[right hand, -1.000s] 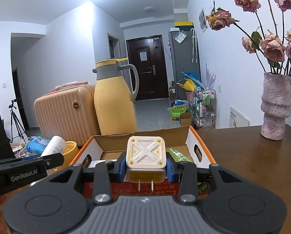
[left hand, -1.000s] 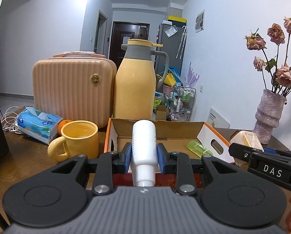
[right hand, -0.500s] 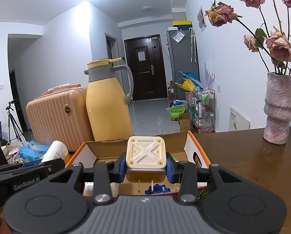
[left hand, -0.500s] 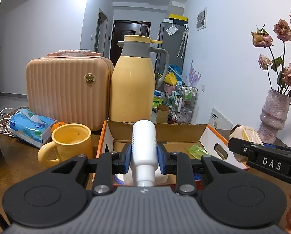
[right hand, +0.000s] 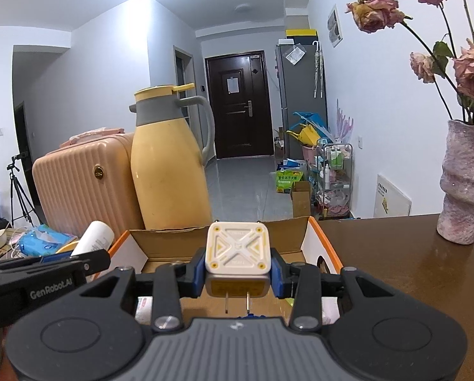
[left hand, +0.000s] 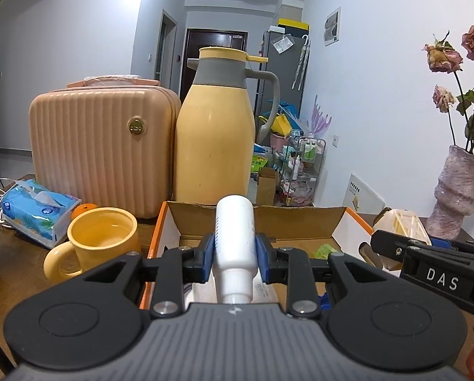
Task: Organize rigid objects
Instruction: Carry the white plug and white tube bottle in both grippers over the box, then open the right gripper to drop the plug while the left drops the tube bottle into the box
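Note:
My left gripper [left hand: 235, 254] is shut on a white bottle [left hand: 235, 238], cap end toward the camera, held over the near part of an open cardboard box [left hand: 303, 219] with orange edges. My right gripper [right hand: 238, 273] is shut on a cream square plug adapter [right hand: 238, 247] with two prongs pointing down, also above the box [right hand: 313, 241]. Each gripper shows at the side of the other's view: the right one with the adapter [left hand: 402, 225] on the right, the left one with the bottle [right hand: 94, 239] on the left. Several small items lie in the box, mostly hidden.
A yellow jug [left hand: 214, 139] and a peach case [left hand: 100, 146] stand behind the box. A yellow mug [left hand: 100, 241] and a tissue pack [left hand: 37, 206] sit to its left. A pink vase [right hand: 465, 187] with dried roses stands on the brown table [right hand: 396, 260] at the right.
Both grippers have moved forward toward the box with their loads; the box, jug and case look closer and the box interior now lies under the fingers.

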`<state>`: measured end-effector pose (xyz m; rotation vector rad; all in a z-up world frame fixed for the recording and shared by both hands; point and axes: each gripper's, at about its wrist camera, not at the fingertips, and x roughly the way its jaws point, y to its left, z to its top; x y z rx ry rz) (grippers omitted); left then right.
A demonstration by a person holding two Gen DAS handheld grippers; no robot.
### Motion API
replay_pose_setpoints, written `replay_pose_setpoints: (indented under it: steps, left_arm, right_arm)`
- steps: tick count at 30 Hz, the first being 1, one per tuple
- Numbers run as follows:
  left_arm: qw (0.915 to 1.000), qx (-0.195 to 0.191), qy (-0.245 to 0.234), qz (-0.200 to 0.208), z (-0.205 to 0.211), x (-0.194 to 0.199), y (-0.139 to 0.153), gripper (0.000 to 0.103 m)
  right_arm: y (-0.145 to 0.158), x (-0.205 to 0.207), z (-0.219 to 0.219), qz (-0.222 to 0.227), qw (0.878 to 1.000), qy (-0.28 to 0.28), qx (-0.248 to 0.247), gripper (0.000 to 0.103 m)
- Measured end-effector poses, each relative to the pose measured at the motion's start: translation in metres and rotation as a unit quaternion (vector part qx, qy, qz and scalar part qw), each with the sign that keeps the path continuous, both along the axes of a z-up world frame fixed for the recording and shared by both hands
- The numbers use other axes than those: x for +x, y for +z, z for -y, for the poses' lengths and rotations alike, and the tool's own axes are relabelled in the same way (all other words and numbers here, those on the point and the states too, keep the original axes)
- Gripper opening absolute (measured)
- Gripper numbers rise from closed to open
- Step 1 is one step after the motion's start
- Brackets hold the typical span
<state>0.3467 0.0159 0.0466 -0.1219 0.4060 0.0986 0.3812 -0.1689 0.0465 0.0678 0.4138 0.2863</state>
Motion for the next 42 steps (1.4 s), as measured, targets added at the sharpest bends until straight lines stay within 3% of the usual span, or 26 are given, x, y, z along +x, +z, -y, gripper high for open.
replay_pose_setpoints:
  steps: [42]
  left_arm:
    - [0.9990, 0.019, 0.023, -0.033, -0.007, 0.083, -0.021, 0.028]
  right_arm:
    - [-0.038, 0.084, -0.022, -0.045, 0.998, -0.004, -0.046, 0.038]
